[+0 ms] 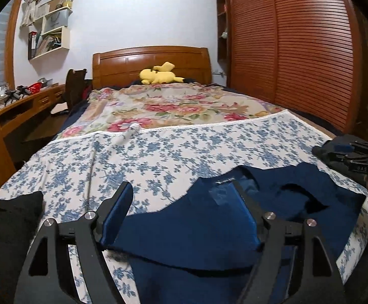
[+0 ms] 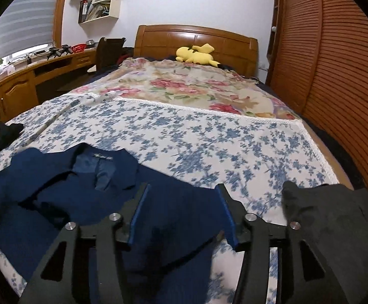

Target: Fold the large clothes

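A navy blue collared garment [image 1: 189,230] lies spread at the near edge of the bed, collar toward the headboard; it also shows in the right wrist view [image 2: 82,192]. My left gripper [image 1: 181,195] is open, its fingers just above the garment's left shoulder. My right gripper [image 2: 181,197] is open over the garment's right shoulder and sleeve. The right gripper also shows at the right edge of the left wrist view [image 1: 348,152]. Neither gripper holds cloth.
The bed carries a blue-flowered white sheet [image 1: 158,152] and a pink floral blanket [image 1: 173,106]. A yellow plush toy [image 1: 158,74] lies by the headboard. A black garment [image 1: 4,217] lies at left, a dark grey one [image 2: 330,217] at right. Wardrobe at right, desk at left.
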